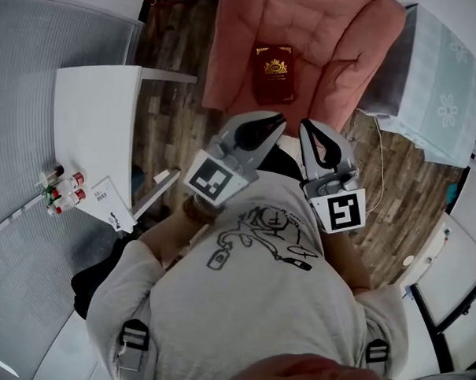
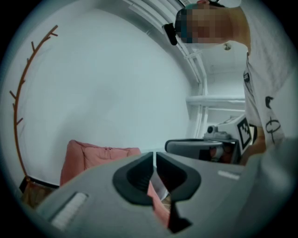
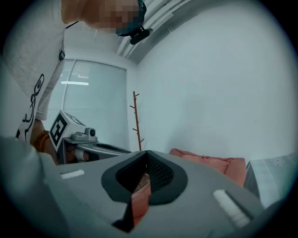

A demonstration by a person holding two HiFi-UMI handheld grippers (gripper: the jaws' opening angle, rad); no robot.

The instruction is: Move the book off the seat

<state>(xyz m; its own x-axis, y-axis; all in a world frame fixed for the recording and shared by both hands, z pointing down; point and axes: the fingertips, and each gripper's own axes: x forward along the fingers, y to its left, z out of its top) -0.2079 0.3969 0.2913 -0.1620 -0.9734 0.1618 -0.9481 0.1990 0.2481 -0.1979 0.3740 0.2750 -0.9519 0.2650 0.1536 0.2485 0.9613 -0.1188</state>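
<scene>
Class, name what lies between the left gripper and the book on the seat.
Only bare pink seat cushion lies between the left gripper and the book; the head view shows it.

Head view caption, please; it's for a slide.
A dark red book lies on the pink armchair seat; left gripper and right gripper, both shut and empty, point toward it.

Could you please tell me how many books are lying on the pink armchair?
1: a dark red book with a gold emblem lies flat on the seat of the pink cushioned armchair. Part of the seat's front edge is hidden.
</scene>
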